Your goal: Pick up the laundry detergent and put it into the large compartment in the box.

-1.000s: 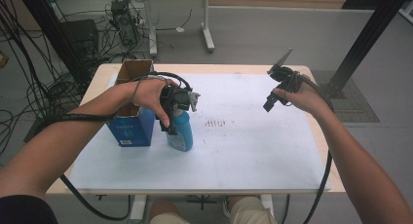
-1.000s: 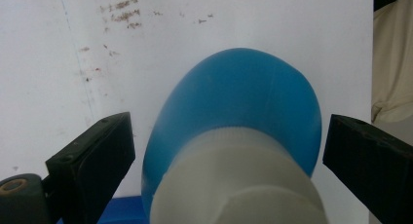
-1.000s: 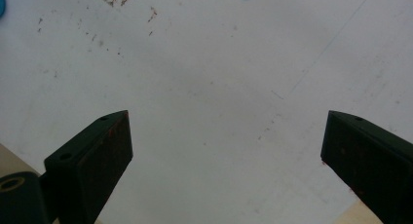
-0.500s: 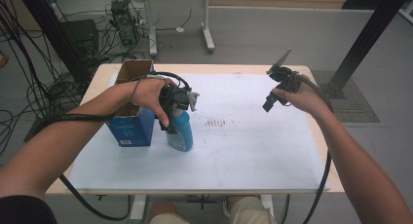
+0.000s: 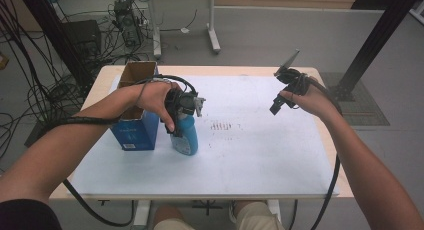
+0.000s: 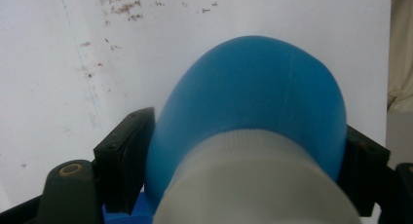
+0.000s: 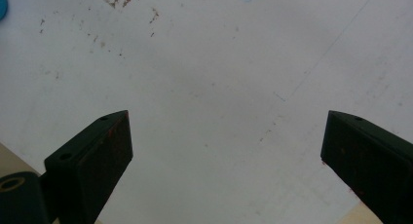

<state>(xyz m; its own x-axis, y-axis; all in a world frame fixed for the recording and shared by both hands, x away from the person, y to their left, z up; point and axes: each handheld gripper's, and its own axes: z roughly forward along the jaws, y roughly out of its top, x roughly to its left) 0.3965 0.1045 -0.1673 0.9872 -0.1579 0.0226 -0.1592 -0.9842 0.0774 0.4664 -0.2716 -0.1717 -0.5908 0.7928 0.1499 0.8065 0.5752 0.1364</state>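
Landmark: the blue carton [image 5: 134, 132], open-topped, standing on the white surface [image 5: 260, 160] toward its left end.

Blue bottle [image 5: 184, 136] stands upright on the surface just beside the carton, on the carton's right side; whether they touch I cannot tell. White cap visible close up in the left gripper view, blue shoulder [image 6: 253, 92] bulging beyond it.

Left gripper [image 5: 181, 121] comes down on the bottle from above, hand wrapped over the gripper body. Its jaws have just been closing, with the bottle between them. In the left gripper view both black pads sit against the bottle's sides just below the cap, no gap showing on either side. Reading: grip made, narrow-to-middling span set by the bottle's width.

Right gripper [image 5: 278, 104] hangs in the air well to the right of the carton, far side of the rust-coloured smudges [image 5: 222, 125]. Jaws wide, nothing between them; bare surface beneath them in the right gripper view [image 7: 226, 151].

Progress, as judged: approach and grasp done. Bottle base appears to rest on the surface, so lift not yet begun. Remaining: raise it, carry it, likely into the open carton alongside, then release. Right hand idle so far.
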